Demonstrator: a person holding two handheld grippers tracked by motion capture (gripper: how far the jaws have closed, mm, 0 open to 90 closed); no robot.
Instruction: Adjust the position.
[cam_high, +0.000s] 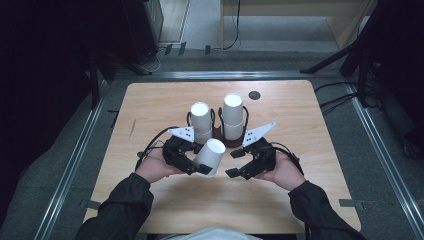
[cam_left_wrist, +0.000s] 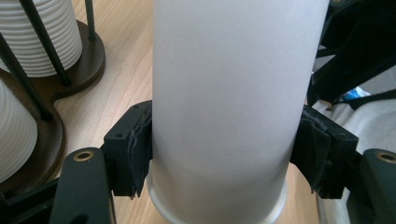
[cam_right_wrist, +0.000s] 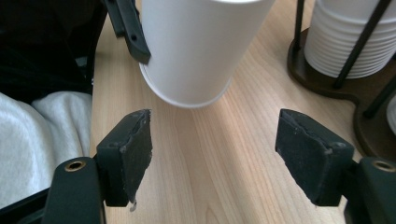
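A single white paper cup (cam_high: 210, 155) is tilted above the table, its closed bottom toward the stacks. My left gripper (cam_high: 202, 162) is shut on it, and its pads (cam_left_wrist: 137, 149) press both sides of the cup (cam_left_wrist: 224, 102) near the rim. Just right of the cup, my right gripper (cam_high: 233, 164) stands open, with bare wood between its jaws in the right gripper view (cam_right_wrist: 215, 154). The cup's rim (cam_right_wrist: 196, 46) hangs a little beyond its fingertips, apart from them. Behind both grippers, two stacks of white cups (cam_high: 202, 122) (cam_high: 233, 117) stand in a dark holder (cam_high: 220, 135).
The holder's black rods and brown base (cam_left_wrist: 88, 60) (cam_right_wrist: 322, 74) stand close to the grippers. A dark round hole (cam_high: 254, 95) sits in the table's far right part. The wooden table (cam_high: 310, 150) has bare room at both sides. Cables and stand legs lie on the floor beyond.
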